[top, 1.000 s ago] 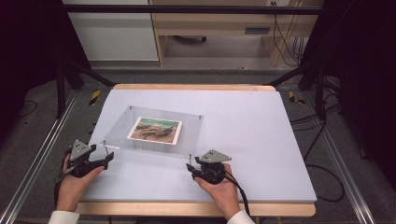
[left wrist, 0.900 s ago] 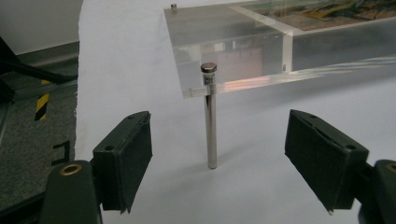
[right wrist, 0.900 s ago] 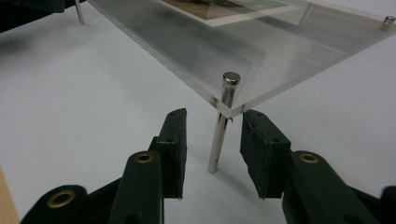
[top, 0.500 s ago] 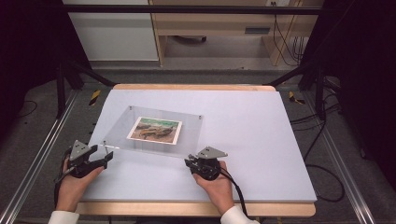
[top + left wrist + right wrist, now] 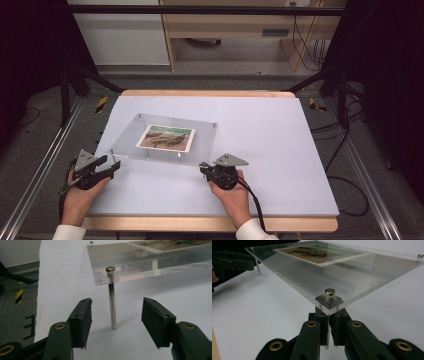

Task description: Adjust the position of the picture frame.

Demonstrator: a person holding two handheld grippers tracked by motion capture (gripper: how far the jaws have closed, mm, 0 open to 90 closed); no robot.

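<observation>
Fingers of the left gripper (image 5: pixel 113 323) now gape off the leg (image 5: pixel 112 297); right gripper (image 5: pixel 329 322) still pinches its post (image 5: pixel 329 295)

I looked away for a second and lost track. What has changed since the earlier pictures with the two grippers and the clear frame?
The right gripper has moved forward to the acrylic frame and now stands shut on its near right leg pin. The left gripper has barely shifted; it is still open, with the near left leg pin between its jaws, ungripped. Frame, photo and table stayed put.
</observation>
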